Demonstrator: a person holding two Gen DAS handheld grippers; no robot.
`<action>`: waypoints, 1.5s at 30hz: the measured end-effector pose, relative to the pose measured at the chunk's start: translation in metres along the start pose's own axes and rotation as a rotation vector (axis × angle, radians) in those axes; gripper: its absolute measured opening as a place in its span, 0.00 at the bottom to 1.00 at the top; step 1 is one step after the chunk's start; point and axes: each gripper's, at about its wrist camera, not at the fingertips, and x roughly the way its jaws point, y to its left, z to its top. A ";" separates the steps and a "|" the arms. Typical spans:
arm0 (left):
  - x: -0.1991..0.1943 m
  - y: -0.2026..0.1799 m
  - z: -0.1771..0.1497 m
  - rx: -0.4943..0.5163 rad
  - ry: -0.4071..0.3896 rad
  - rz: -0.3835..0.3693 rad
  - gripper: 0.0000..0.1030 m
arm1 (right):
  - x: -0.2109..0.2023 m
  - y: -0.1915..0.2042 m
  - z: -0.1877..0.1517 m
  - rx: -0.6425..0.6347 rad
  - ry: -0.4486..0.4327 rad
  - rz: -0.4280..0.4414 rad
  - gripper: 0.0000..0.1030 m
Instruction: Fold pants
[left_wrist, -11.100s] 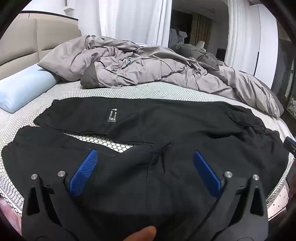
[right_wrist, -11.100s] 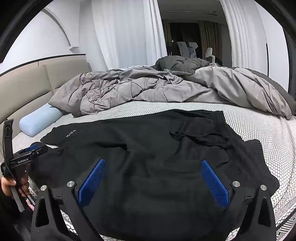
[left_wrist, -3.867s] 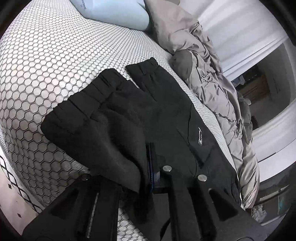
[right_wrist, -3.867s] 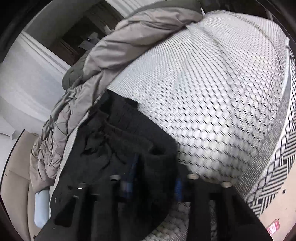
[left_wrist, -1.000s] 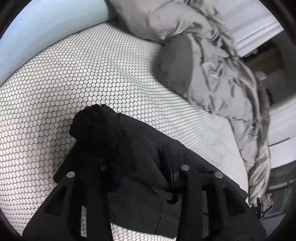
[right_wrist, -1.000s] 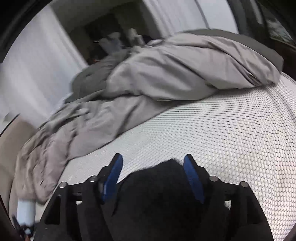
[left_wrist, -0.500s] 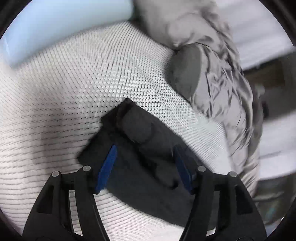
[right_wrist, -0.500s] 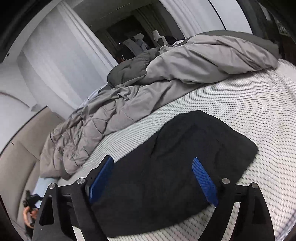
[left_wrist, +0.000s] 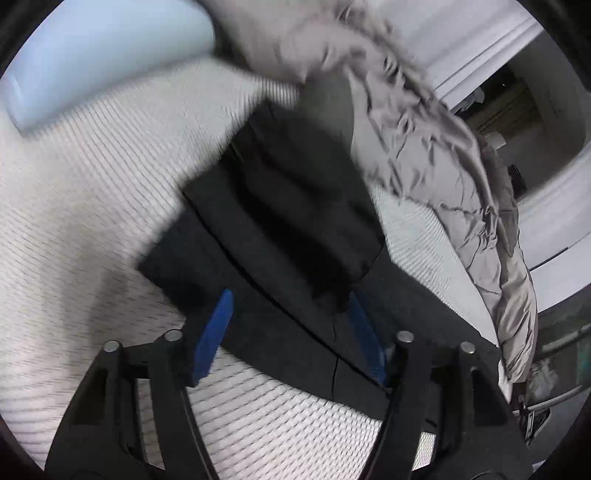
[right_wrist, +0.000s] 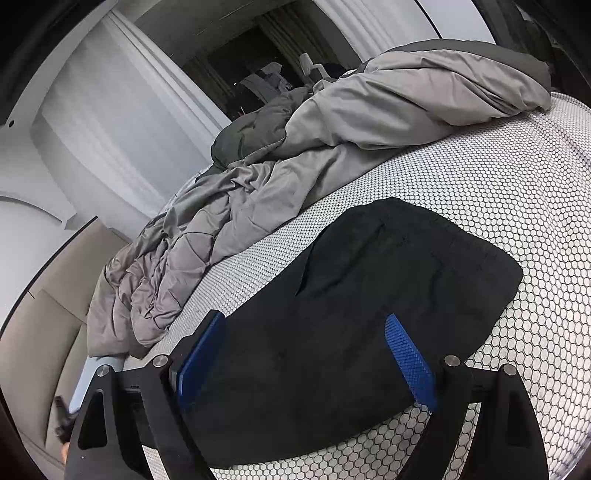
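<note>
**Pants lie folded lengthwise on the bed as both grippers hang free above them**

We look down on the black pants (right_wrist: 369, 314), which lie in a long, narrow band on the honeycomb-patterned mattress (right_wrist: 517, 192), one end just beside the rumpled grey duvet (right_wrist: 332, 129). In the left wrist view the leg cuffs (left_wrist: 295, 206) sit stacked on the layer beneath, their edges not quite square, with a pale blue pillow (left_wrist: 92, 48) beyond them. Our left gripper (left_wrist: 291, 328) hovers over the near part of the cloth, its blue pads about halfway apart and closing, with fabric showing below them but nothing pinched. Our right gripper (right_wrist: 306, 354) stands wide above the broad end of the garment, empty.

We judge the lengthwise fold to be laid down and released, with the crosswise fold not yet begun. The next move, as we read it, calls for each gripper to take hold of all the layers at one end, lift them together and carry them over toward the other end. The loose cuffs could slip apart if only the top layer is caught.
</note>
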 end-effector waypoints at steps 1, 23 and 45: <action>0.013 0.002 -0.001 -0.024 0.009 0.015 0.44 | 0.001 -0.001 0.000 0.003 0.001 0.001 0.87; -0.047 0.046 -0.077 -0.163 -0.054 0.060 0.46 | -0.013 -0.058 0.018 0.133 -0.018 -0.038 0.87; 0.011 0.038 -0.044 -0.270 -0.146 0.080 0.02 | 0.076 -0.131 0.035 0.311 0.166 -0.038 0.40</action>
